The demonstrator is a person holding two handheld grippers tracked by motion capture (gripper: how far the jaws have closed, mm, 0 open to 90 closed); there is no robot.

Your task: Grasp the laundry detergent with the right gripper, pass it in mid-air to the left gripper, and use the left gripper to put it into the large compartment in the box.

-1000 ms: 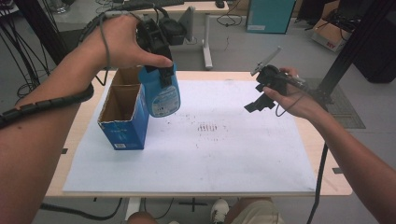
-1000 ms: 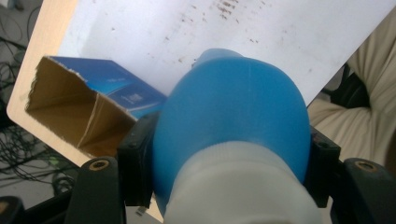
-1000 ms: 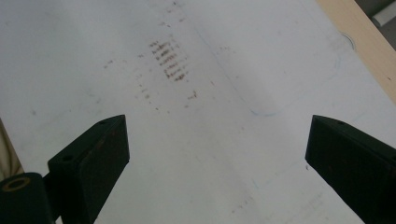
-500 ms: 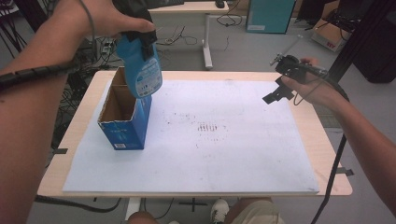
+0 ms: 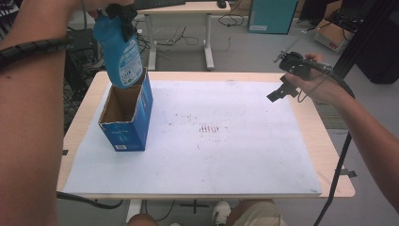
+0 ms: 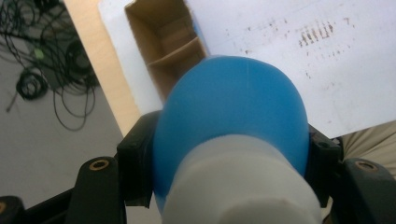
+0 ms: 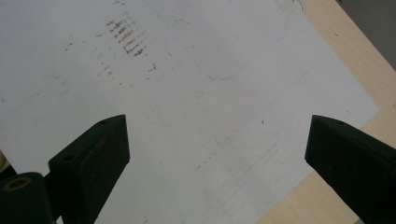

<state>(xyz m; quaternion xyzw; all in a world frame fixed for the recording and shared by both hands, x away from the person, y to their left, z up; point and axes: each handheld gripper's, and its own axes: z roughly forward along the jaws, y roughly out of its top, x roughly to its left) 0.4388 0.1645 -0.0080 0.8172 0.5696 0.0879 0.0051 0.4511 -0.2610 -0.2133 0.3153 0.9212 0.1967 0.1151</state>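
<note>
The left gripper [image 5: 123, 16] is clamped on the neck end of a blue bottle [image 5: 120, 52], one black jaw on each side of its shoulder just below the white cap [image 6: 243, 186]; the bottle hangs base-down from it, its bottom at the open top of the blue carton [image 5: 127, 115] directly beneath, whose brown interior shows a divider; the carton stands on a white sheet [image 5: 235, 155] covering the wooden table [image 5: 329, 155]. The right gripper [image 5: 282, 89], well apart from the bottle, hovers over the sheet with jaws wide apart and empty; rusty smudges [image 7: 126, 37] lie beyond them.
</note>
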